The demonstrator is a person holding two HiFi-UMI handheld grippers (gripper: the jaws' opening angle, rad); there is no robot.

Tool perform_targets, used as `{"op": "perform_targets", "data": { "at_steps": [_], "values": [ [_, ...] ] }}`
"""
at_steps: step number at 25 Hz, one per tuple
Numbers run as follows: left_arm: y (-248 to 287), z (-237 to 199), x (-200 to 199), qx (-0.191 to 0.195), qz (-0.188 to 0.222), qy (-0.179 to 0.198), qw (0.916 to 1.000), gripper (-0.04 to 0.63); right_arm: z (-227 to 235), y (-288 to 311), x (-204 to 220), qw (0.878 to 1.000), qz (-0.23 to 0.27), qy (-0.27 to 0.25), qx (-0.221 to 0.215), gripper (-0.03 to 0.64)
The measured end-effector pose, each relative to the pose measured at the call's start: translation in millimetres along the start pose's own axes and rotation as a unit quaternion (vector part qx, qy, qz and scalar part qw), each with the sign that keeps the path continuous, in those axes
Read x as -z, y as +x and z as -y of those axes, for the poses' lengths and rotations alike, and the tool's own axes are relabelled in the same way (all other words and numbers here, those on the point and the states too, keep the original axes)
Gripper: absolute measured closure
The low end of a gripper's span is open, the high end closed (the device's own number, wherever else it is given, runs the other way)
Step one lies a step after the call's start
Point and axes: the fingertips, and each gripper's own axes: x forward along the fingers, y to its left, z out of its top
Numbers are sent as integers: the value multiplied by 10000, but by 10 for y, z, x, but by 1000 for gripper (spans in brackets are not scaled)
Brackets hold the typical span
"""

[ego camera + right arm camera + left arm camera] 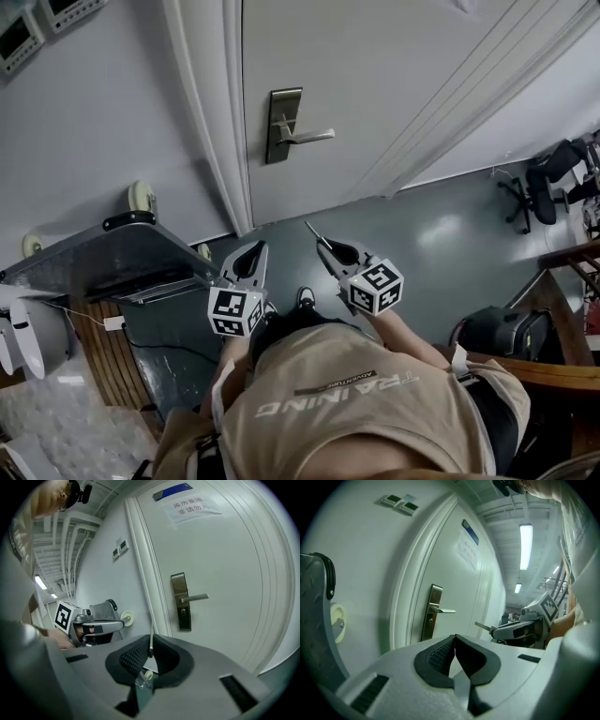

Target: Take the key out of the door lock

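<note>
The key point(151, 637) is already out of the lock plate point(284, 125). It is pinched between the nearly closed fingers of the right gripper point(330, 249), its blade jutting past their tips toward eleven o'clock. The left gripper point(454, 645), at nine o'clock of the right, is closed on nothing. The next move is likely just to carry the key clear of the door point(375, 75).

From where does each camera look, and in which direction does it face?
Head view: on the person's head, facing down at the door and floor; shows the shirt, left hand-held gripper and right hand-held gripper.
Left gripper view: on the left hand-held gripper, facing along its shut, empty jaws toward the door handle; shirt at right.
Right gripper view: on the right hand-held gripper, facing the door past the key in its jaws; shirt at left.
Shared: both gripper views show the door handle and the other hand-held gripper.
</note>
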Motion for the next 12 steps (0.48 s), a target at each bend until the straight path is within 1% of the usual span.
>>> {"op": "perform_targets", "data": {
  "at_steps": [2, 4, 8, 12],
  "values": [
    [31, 40, -18, -47, 23, -28, 10000, 586, 31, -14, -87, 9999, 68, -124, -70, 589],
    [57, 111, -53, -42, 22, -19, 10000, 586, 48, -23, -137, 9997, 130, -119, -156, 589],
    [40, 239, -254, -53, 170, 47, 9998, 586, -20, 16, -211, 9988, 215, -178, -411, 589],
    [49, 384, -329, 49, 135, 151, 9998, 586, -43, -9, -447, 9969, 525, -318, -495, 589]
  ]
}}
